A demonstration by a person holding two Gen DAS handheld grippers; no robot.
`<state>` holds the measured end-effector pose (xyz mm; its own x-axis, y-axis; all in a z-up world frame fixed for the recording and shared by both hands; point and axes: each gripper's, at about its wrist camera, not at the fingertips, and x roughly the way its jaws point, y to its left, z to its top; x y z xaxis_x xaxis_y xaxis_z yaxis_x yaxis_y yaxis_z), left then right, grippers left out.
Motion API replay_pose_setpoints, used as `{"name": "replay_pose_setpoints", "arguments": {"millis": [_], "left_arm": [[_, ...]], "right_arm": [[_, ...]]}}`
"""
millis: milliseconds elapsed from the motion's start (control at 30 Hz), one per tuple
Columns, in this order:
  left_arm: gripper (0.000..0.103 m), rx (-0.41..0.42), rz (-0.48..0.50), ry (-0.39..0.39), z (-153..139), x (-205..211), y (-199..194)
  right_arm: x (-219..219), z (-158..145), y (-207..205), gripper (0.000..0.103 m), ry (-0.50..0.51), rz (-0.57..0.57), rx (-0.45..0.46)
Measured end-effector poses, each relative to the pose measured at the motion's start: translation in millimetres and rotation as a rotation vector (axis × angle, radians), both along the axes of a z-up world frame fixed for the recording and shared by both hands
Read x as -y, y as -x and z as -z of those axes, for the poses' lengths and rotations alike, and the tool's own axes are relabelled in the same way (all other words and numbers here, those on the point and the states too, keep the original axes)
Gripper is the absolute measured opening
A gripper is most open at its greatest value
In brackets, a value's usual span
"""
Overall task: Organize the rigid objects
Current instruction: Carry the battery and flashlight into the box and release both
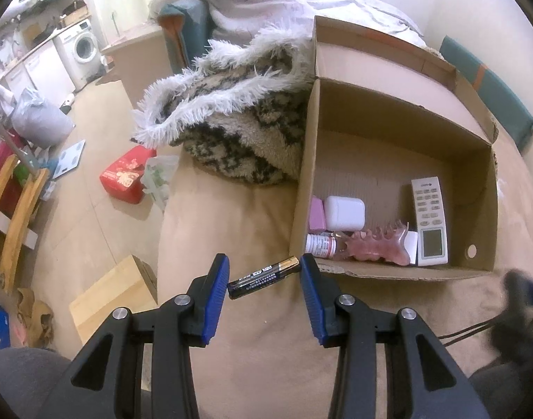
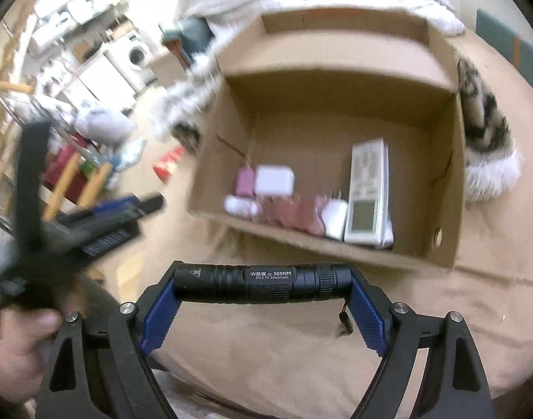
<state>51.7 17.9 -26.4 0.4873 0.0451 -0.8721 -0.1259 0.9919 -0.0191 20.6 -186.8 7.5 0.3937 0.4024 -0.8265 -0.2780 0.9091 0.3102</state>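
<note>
My left gripper (image 1: 264, 276) is shut on a black and gold battery (image 1: 263, 276), held end to end between its blue pads just in front of the open cardboard box (image 1: 399, 115). The box holds a white remote (image 1: 429, 221), a white case (image 1: 345, 212), a pink block (image 1: 317, 214), a small bottle (image 1: 320, 244) and a pink hair claw (image 1: 378, 244). My right gripper (image 2: 263, 288) is shut on a black flashlight (image 2: 263, 282), held crosswise by its ends, above the bed before the box (image 2: 336, 70). The left gripper (image 2: 102, 223) shows blurred at the left of the right wrist view.
The box sits on a beige bed cover (image 1: 252, 342). A fluffy patterned blanket (image 1: 238, 115) lies left of the box. On the floor are a red package (image 1: 126, 174) and a wooden board (image 1: 112, 296). A washing machine (image 1: 81, 47) stands far back.
</note>
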Motion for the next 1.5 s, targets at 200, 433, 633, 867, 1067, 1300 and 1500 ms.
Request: {"name": "replay_pose_setpoints", "arguments": {"millis": [200, 433, 633, 867, 1067, 1300, 1500], "left_arm": [[0.038, 0.048, 0.017, 0.029, -28, 5, -2], [0.038, 0.130, 0.080, 0.045, -71, 22, -23], [0.038, 0.132, 0.139, 0.030, -66, 43, -53], [0.038, 0.066, 0.186, 0.008, -19, 63, -83], [0.038, 0.021, 0.229, -0.015, 23, 72, -96], [0.038, -0.043, 0.214, 0.040, 42, 67, -104], [0.038, -0.061, 0.212, 0.039, 49, 66, -104]], "right_arm": [[8, -52, -14, 0.093, -0.147, -0.009, 0.066], [27, -96, -39, 0.093, -0.224, -0.014, 0.107], [35, -73, -65, 0.093, -0.203, 0.022, 0.081], [55, 0, -92, 0.093, -0.215, 0.110, -0.033], [58, 55, -106, 0.093, -0.136, 0.155, -0.141], [47, 79, -114, 0.093, -0.052, 0.171, -0.215], [37, 94, -117, 0.093, 0.003, 0.164, -0.252]]}}
